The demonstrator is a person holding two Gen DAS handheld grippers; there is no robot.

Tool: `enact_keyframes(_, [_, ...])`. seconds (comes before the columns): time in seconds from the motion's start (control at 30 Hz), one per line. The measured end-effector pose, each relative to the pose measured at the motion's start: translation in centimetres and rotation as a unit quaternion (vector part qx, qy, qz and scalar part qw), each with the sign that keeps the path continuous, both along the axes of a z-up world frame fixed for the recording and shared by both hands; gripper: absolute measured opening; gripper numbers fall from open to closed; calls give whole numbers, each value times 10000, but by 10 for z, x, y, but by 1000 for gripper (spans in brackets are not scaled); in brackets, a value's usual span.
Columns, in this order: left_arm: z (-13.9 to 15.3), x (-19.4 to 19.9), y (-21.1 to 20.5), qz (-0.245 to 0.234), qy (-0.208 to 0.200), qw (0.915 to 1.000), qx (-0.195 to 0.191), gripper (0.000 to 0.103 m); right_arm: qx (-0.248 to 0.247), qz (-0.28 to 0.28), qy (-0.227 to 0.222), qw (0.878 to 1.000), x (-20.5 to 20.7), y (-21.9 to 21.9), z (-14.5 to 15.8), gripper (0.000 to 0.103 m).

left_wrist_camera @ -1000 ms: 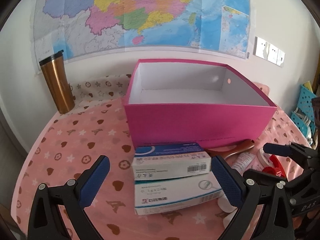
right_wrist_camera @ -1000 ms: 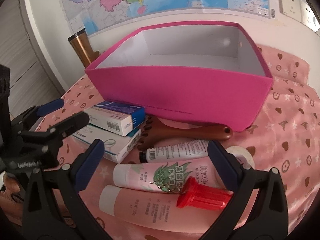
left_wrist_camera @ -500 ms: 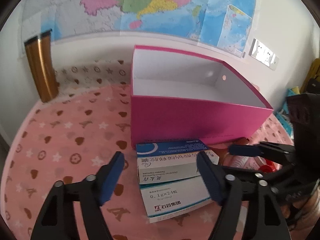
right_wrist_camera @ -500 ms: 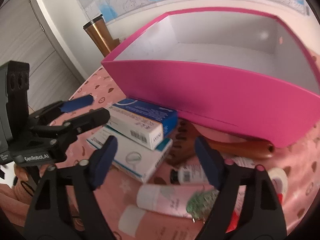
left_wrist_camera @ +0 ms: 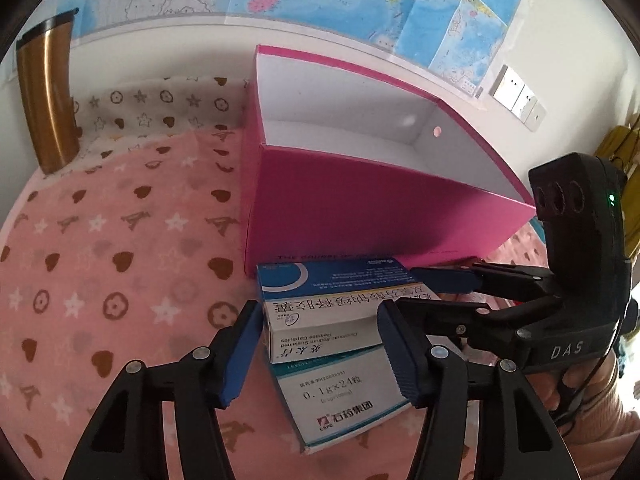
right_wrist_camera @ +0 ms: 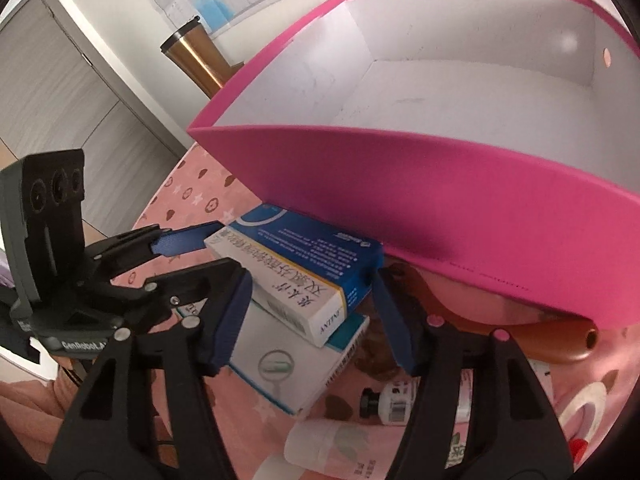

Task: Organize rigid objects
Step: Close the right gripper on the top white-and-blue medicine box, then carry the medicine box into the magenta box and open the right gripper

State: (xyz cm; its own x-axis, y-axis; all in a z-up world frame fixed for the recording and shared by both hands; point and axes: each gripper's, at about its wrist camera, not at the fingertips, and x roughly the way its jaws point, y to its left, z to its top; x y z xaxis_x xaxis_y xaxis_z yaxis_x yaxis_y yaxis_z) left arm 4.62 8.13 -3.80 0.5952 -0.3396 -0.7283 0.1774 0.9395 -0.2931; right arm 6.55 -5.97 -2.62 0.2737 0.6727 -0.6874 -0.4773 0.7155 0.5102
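Note:
Two medicine boxes lie stacked on the pink cloth in front of the open pink box [left_wrist_camera: 380,216] [right_wrist_camera: 440,200]. The upper blue-and-white box [left_wrist_camera: 332,300] [right_wrist_camera: 304,272] rests on the white-and-teal box [left_wrist_camera: 344,400] [right_wrist_camera: 288,364]. My left gripper [left_wrist_camera: 320,354] [right_wrist_camera: 204,254] is closing its jaws, with the near end of the upper box between them. My right gripper [right_wrist_camera: 312,320] [left_wrist_camera: 420,294] comes in from the other side, its jaws also closing around that box. I see no pad clearly pressing on it.
A copper tumbler [left_wrist_camera: 48,100] [right_wrist_camera: 200,60] stands by the wall at the left. A wooden brush handle [right_wrist_camera: 560,332], a small bottle [right_wrist_camera: 388,400], pink tubes [right_wrist_camera: 332,440] and a tape roll [right_wrist_camera: 592,408] lie to the right of the stack. A hand [left_wrist_camera: 580,392] holds the right gripper.
Both grippers have moved in on the stacked medicine boxes and tipped downward. Their jaws have narrowed from wide open to just around the upper box.

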Motion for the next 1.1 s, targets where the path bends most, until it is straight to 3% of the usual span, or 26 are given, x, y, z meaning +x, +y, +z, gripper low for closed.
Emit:
enact_keyframes(0.2, [0,0,6,17,103,9998,-196,60,81,3,-15,10000,-2,-2,0,61])
enact_keyframes(0.53, [23,-28,0,-64,-238,9989,-394,60,52,-35,-562,9984,-29,-11,23,59])
enact_keyframes(0.93, [73,-52,-15,-285,-953,9940,-452,60,121,-184,-1278,9916,-59,-34,71,59])
enact_keyframes(1.1, [101,-48,-20,-393,-1368,9895,-261,60,204,-266,-1771,9836,-64,-43,104,59])
